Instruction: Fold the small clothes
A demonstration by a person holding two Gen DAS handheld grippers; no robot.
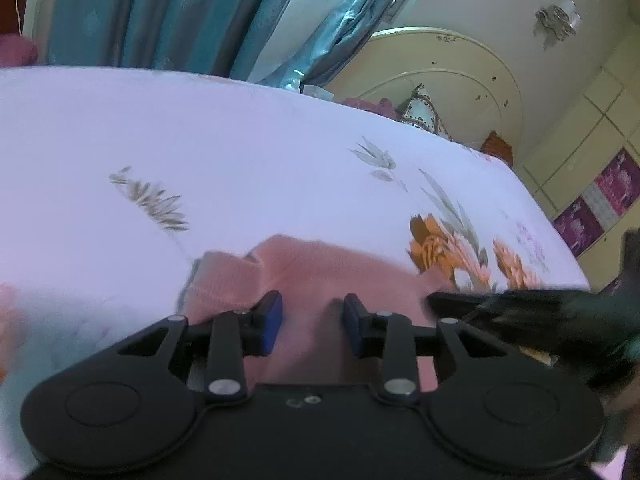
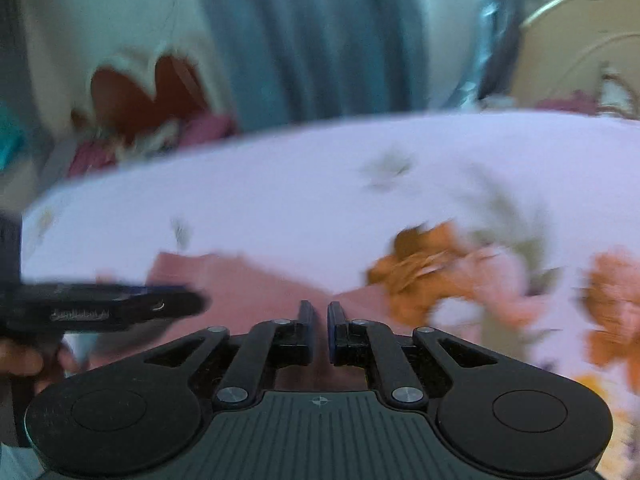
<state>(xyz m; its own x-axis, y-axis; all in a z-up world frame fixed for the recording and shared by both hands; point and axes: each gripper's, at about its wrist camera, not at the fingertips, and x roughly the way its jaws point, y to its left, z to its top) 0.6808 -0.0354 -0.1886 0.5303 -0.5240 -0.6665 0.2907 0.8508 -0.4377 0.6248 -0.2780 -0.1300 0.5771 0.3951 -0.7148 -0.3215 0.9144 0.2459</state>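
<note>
A small pink knit garment (image 1: 320,276) lies on the white floral bedsheet (image 1: 200,132), one ribbed part folded over at its left. My left gripper (image 1: 313,322) is open just above the garment, with pink cloth showing between its blue pads. The right gripper's dark tip (image 1: 472,304) reaches in from the right, blurred. In the blurred right wrist view the pink garment (image 2: 248,284) lies ahead on the sheet (image 2: 280,200). My right gripper (image 2: 319,320) has its jaws nearly together with a thin gap and nothing between them. The left gripper (image 2: 120,306) shows at the left.
Orange flower prints (image 1: 448,248) mark the sheet right of the garment. Teal curtains (image 1: 168,12) hang behind the bed, a cream headboard (image 1: 440,76) stands at the far right, and pillows and clothes (image 1: 420,116) lie by it. A person's hand (image 2: 20,360) shows at the left edge.
</note>
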